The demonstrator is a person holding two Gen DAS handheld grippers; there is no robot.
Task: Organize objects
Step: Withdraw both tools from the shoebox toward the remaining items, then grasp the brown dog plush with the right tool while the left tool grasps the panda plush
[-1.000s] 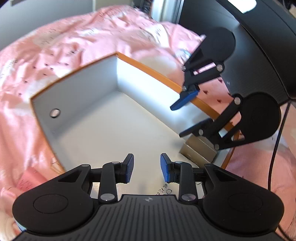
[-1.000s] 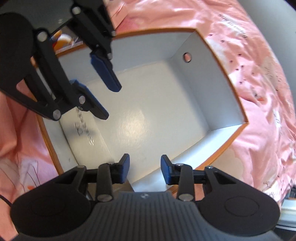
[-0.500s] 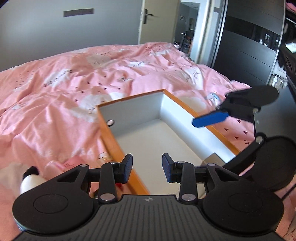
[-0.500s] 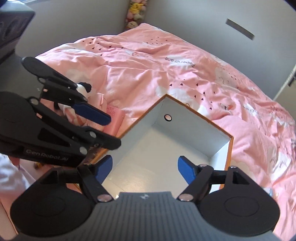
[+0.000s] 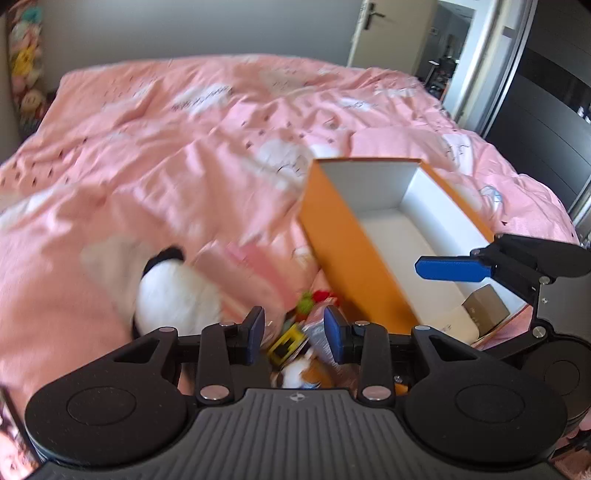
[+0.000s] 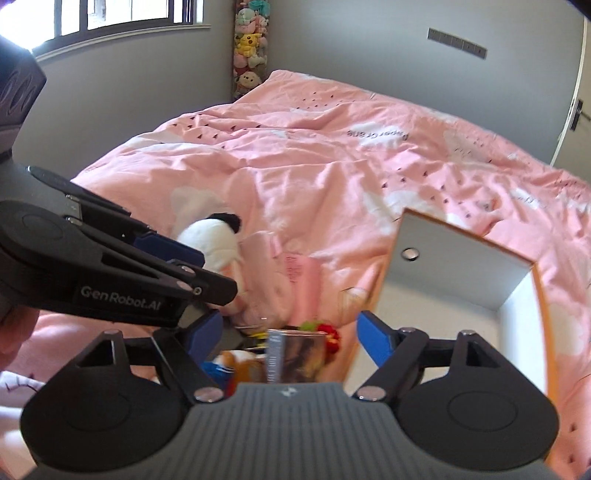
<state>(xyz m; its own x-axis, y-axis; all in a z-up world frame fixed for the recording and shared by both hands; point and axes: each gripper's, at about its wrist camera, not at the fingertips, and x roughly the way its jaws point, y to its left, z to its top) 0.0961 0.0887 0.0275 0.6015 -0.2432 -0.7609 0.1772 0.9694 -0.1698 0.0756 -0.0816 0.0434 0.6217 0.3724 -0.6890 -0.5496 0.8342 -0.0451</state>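
Observation:
An orange box with a white inside [image 5: 343, 236] lies open on the pink bed, also in the right wrist view [image 6: 461, 273]. A small tan box [image 5: 485, 304] sits in its near corner. Left of the box lies a pile of small objects: a white and black plush [image 5: 173, 291], a pink packet [image 5: 255, 266], a yellow toy [image 5: 286, 341] and a red and green item [image 6: 325, 332]. My left gripper [image 5: 294, 332] is open and empty above the pile. My right gripper [image 6: 291, 336] is open wide and empty over a shiny packet [image 6: 295, 358].
The pink duvet [image 6: 332, 147] covers the whole bed. Stuffed toys [image 6: 249, 44] hang in the far corner by a grey wall. A dark wardrobe [image 5: 546, 122] and a door [image 5: 384, 33] stand to the right of the bed.
Both grippers have swung left from over the box to over the pile of objects beside it. The right gripper opened wide earlier and stays wide.

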